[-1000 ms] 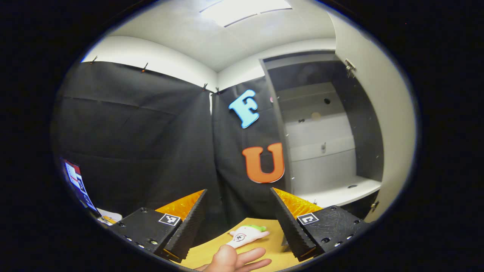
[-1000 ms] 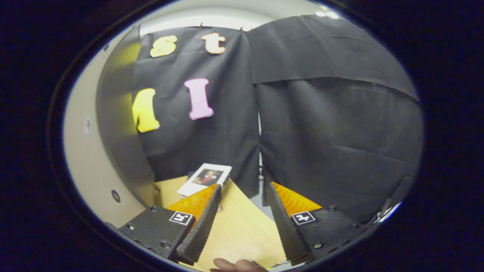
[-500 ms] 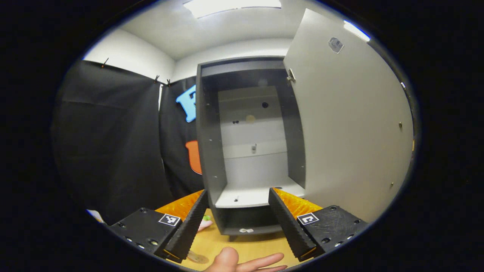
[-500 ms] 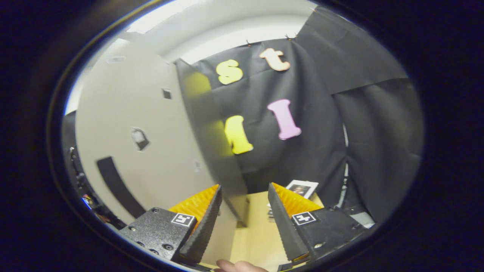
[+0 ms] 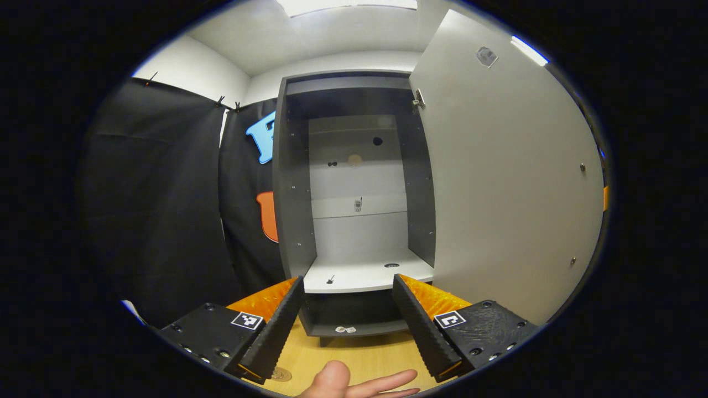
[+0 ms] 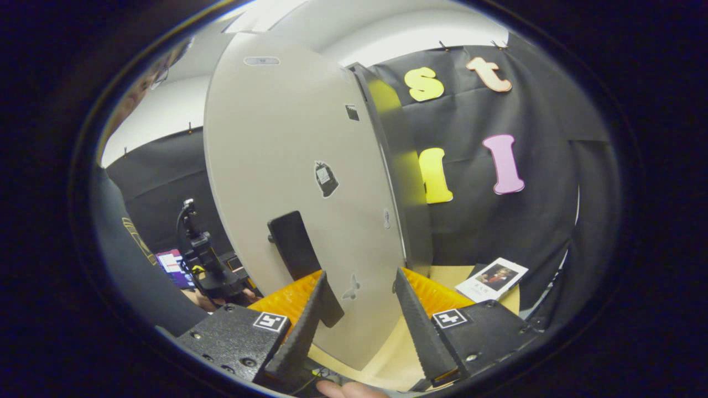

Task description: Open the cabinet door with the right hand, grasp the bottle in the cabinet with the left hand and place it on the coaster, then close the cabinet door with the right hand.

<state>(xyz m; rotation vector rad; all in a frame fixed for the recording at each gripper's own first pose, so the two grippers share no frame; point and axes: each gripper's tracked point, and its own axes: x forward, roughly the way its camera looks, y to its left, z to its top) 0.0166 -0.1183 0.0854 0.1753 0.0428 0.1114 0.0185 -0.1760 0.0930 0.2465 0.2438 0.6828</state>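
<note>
Over the last second both views swing toward the cabinet (image 5: 354, 182), its door (image 6: 287, 182) open and shelf bottle-free, so closing remains; both grippers' jaws gape empty.

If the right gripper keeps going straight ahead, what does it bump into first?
Most likely the cabinet door. The right gripper is open, pointing at the door's lower part beside its black handle; depth is hard to judge.

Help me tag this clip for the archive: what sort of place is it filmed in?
Probably a staged recording booth, not a home: black cloth hangs as walls, a lone grey cabinet with its door open stands on a wooden tabletop, and camera gear sits beside it.
</note>
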